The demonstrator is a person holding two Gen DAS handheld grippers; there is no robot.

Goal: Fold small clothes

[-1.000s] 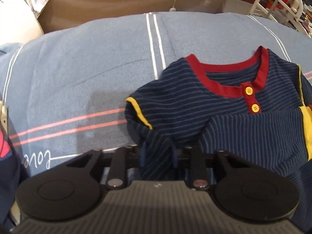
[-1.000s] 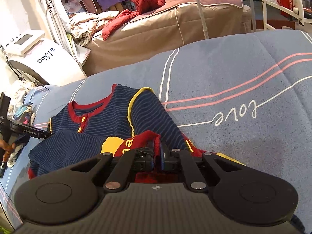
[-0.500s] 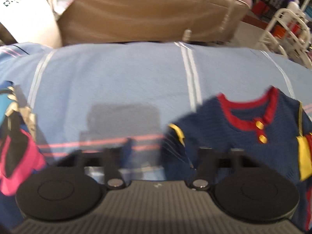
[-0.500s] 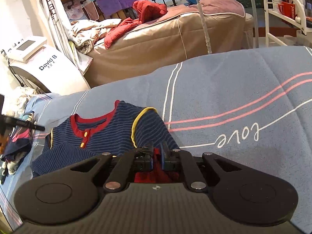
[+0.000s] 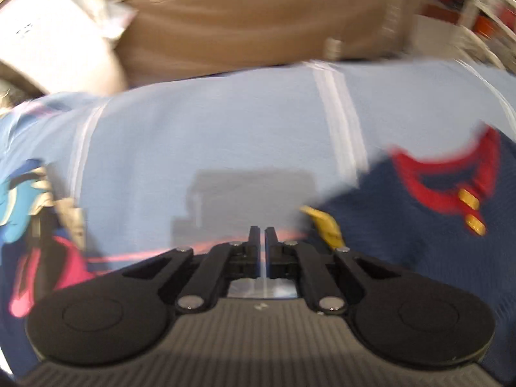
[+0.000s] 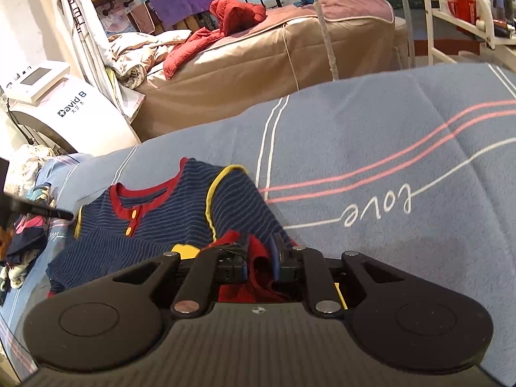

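Observation:
A small navy striped shirt (image 6: 154, 222) with a red collar and yellow buttons lies partly folded on the blue blanket (image 6: 371, 148). In the blurred left wrist view the shirt (image 5: 419, 232) is at the right. My left gripper (image 5: 262, 235) is shut and empty, over bare blanket left of the shirt. My right gripper (image 6: 260, 251) has its jaws slightly apart around the shirt's red and yellow hem fabric (image 6: 258, 277), which sits between the fingers.
A pile of other small clothes (image 5: 35, 225) lies at the blanket's left edge, also in the right wrist view (image 6: 22, 242). A brown massage bed (image 6: 264, 64) with red garments and a white machine (image 6: 64, 109) stand beyond the blanket.
My left gripper let go of the shirt's sleeve side, pulled back to the left and shut empty. My right gripper's jaws have parted slightly on the hem fabric.

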